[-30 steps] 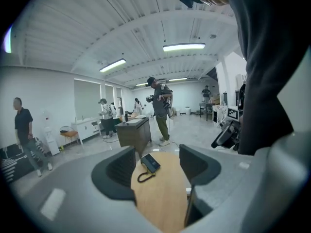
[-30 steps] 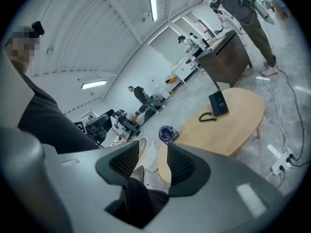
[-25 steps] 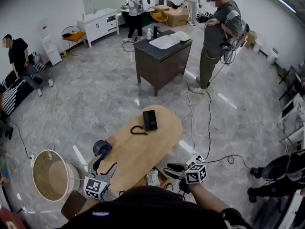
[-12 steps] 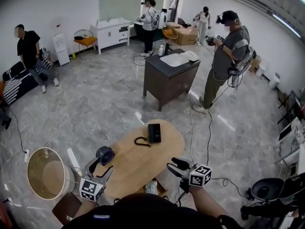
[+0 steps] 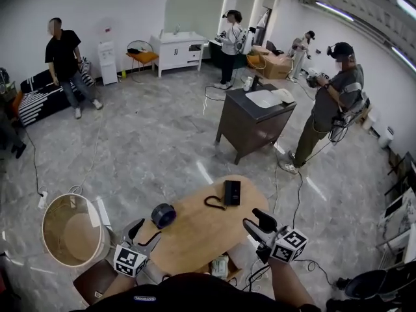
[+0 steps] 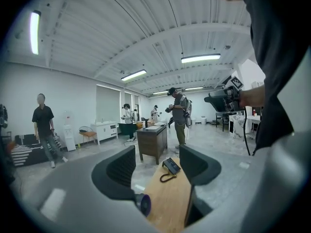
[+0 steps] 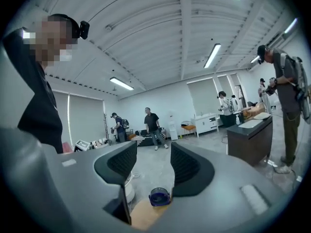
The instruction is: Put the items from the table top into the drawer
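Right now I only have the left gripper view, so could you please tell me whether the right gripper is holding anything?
Observer: No, the right gripper is empty; its jaws have just been opening, and the round purple object lies on the table beyond them.
Operator: Thank you. Is anything below the table's near edge?
Observer: The head view shows a pale packet just under that edge; whether it sits in the drawer, I cannot tell.
Operator: And on the floor to my left?
Observer: A round basket stands there, left of the table.
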